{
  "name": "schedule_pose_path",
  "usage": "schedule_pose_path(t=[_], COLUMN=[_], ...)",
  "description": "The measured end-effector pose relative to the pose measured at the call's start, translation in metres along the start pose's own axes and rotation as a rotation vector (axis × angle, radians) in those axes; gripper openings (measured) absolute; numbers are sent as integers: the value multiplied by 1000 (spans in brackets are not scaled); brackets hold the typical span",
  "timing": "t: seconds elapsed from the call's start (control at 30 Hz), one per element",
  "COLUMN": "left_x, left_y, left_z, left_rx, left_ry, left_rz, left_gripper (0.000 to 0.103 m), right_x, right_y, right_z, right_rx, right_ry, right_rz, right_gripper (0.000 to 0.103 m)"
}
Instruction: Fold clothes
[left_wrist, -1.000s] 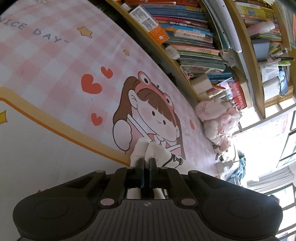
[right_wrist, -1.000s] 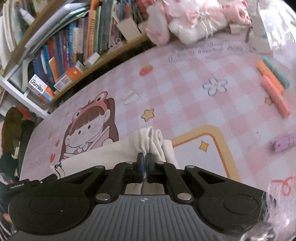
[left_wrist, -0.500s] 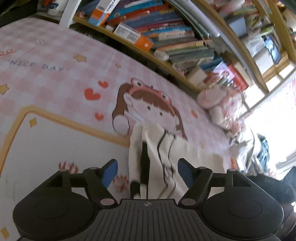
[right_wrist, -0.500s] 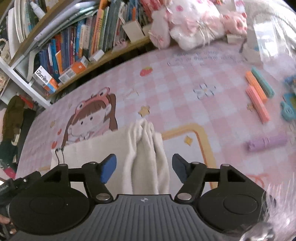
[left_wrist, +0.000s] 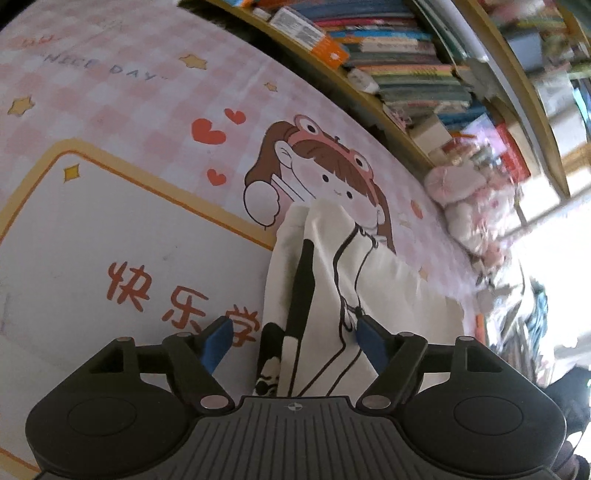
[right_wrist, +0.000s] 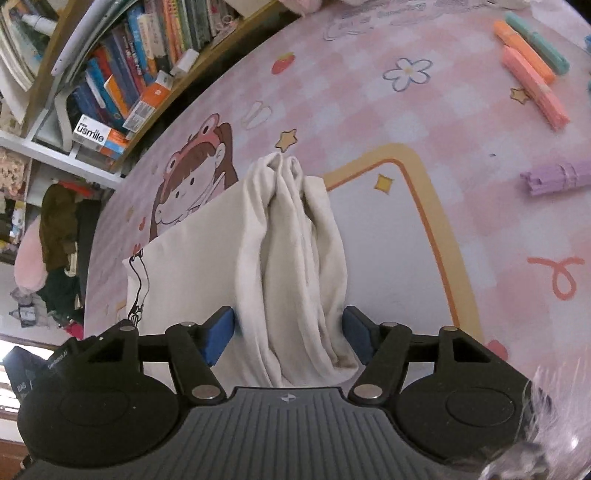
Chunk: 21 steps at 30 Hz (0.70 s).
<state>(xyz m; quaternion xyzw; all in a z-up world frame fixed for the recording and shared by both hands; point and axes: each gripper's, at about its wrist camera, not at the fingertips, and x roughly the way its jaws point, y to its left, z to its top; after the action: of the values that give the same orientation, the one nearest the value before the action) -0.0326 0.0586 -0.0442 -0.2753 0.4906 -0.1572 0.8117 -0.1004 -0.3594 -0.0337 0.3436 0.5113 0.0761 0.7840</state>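
Note:
A cream-white garment (left_wrist: 369, 280) with a black line print lies on the pink cartoon table mat (left_wrist: 110, 240). My left gripper (left_wrist: 293, 341) stands open just above its near end, and the blue pads (left_wrist: 218, 341) are clear of the cloth. In the right wrist view the same garment (right_wrist: 295, 258) shows a bunched, pleated end that tapers to a point far from me. My right gripper (right_wrist: 286, 338) is open, with that bunched cloth lying loose between its fingers on the mat (right_wrist: 424, 258). The cloth nearly fills the gap.
A bookshelf (left_wrist: 388, 66) packed with books runs along the mat's far edge, also in the right wrist view (right_wrist: 140, 74). Pink plush toys (left_wrist: 461, 192) sit at the far right. Highlighters (right_wrist: 532, 74) and a purple bundle (right_wrist: 554, 177) lie right of the garment. Dark clothes (right_wrist: 59, 229) hang beyond the left edge.
Both grippers were shut on pinched folds of the garment a second ago. Both have opened and pulled back a little, and the cloth now lies loose on the mat.

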Motion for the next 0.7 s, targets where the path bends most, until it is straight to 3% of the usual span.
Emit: schedule_pose_path(t=[0.07, 0.13, 0.17, 0.2, 0.27, 0.37, 0.47, 0.63, 0.7], left_x=[1, 3, 5, 8, 5, -11, -15, -8, -7], left_y=[-1, -5, -5, -6, -13, -40, -50, -23, -17], left_z=[-2, -3, -4, -5, -8, -15, -17, -10, -8], left_rx=[-13, -8, -17, -26, -1, 149, 226, 82, 49], left_ry=[-13, -15, 1, 15, -14, -85, -100, -35, -20], left_rz=[1, 3, 3, 4, 22, 27, 35, -7, -33], left_gripper=[73, 67, 44, 41, 20, 19, 19, 23, 27], right_x=[3, 6, 8, 10, 8, -4, -13, -9, -7], right_y=[4, 10, 14, 18, 31, 53, 62, 43, 35], right_z=[1, 0, 0, -1, -4, -17, -27, -19, -15], right_rx=[-23, -60, -80, -108, -198, -381, -464, -341, -272], right_ry=[3, 9, 11, 11, -18, -106, -154, -112, -94], right_rz=[-4, -27, -40, -53, -79, -101, -104, -90, -83], right_gripper=[62, 50, 44, 39, 29, 22, 22, 23, 32])
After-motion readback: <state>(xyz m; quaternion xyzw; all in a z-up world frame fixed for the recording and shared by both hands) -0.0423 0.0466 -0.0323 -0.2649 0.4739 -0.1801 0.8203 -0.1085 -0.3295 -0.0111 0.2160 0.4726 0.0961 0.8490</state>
